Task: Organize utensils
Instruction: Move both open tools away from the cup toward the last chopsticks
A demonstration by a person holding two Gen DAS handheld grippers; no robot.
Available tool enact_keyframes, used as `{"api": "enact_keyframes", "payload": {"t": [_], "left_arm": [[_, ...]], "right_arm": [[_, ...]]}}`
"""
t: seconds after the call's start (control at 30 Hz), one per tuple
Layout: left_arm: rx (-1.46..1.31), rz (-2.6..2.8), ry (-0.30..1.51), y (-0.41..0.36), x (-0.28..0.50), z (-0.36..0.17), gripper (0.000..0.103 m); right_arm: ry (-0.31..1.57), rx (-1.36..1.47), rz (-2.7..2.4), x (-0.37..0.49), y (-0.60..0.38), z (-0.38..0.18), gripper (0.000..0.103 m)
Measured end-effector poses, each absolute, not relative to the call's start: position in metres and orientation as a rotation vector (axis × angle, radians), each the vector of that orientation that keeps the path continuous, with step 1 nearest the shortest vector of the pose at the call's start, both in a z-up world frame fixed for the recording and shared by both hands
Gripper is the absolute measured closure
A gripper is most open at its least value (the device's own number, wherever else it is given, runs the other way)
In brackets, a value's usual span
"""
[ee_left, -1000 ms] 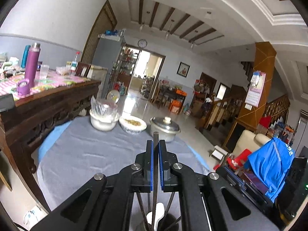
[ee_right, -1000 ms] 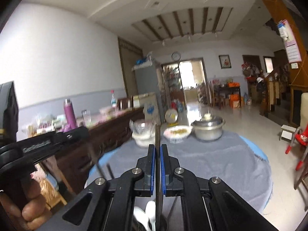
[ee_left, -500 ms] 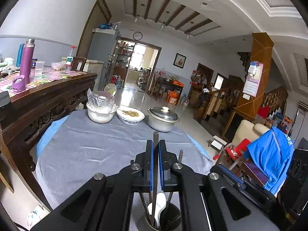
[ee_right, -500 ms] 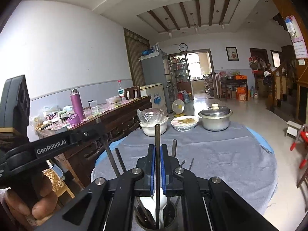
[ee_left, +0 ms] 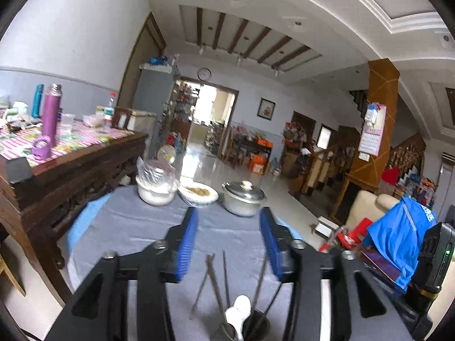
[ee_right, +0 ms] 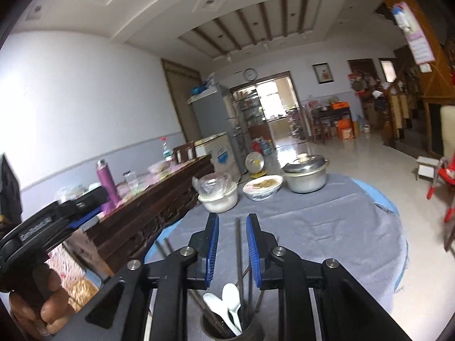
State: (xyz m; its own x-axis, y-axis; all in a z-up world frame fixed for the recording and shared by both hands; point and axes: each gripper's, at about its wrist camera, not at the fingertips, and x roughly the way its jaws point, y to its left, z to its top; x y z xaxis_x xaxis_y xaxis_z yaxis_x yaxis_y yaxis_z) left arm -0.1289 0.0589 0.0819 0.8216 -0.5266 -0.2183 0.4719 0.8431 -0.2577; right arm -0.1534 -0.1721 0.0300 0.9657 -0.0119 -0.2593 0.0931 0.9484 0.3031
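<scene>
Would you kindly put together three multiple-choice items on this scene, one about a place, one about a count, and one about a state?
1. Where does the lidded metal pot stand among the three dishes at the far edge of the table, seen from the right wrist camera?
A. leftmost
B. middle
C. rightmost

2. How many white spoons stand in the utensil holder?
A. none
B. two
C. five

3. How is the left gripper?
A. open, holding nothing
B. shut on a chopstick
C. shut on a spoon

Answers:
1. C: the pot is right of the food bowl and the plastic-covered bowl.
2. B: two white spoon bowls rise side by side from the holder.
3. A: its blue fingers stand wide apart, and the chopsticks rest loose in the holder.
</scene>
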Motion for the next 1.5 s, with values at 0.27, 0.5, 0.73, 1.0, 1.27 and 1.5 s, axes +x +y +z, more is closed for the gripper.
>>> {"api": "enact_keyframes", "payload": {"t": [0.27, 0.5, 0.73, 1.0, 1.27, 1.5], "left_arm": [[-0.202, -0.403, 0.257, 0.092, -0.125, 0.082, 0.026], [-0.227, -0.351, 0.346, 0.11, -0.109, 0.063, 0.025], [-0.146, -0.253, 0.468, 0.11, -0.093, 0.033, 0.025], [-0.106, -0.132, 0.551, 0.122, -0.08, 0.011, 0.025], [-0.066, -0.076, 0.585, 0.126, -0.07, -0.002, 0.025], [-0.059, -0.064, 0.616, 0.127, -0.06, -0.012, 0.025]], "right_arm": [[0.267, 0.402, -0.125, -0.161, -0.199, 0.028, 0.079], [0.274, 0.468, -0.165, -0.168, -0.216, 0.02, 0.053], [0.29, 0.469, -0.194, -0.168, -0.218, 0.016, 0.053], [0.331, 0.489, -0.207, -0.159, -0.22, 0.006, 0.053], [0.376, 0.495, -0.219, -0.15, -0.218, -0.005, 0.053], [0.425, 0.519, -0.227, -0.14, -0.222, -0.019, 0.053]]}}
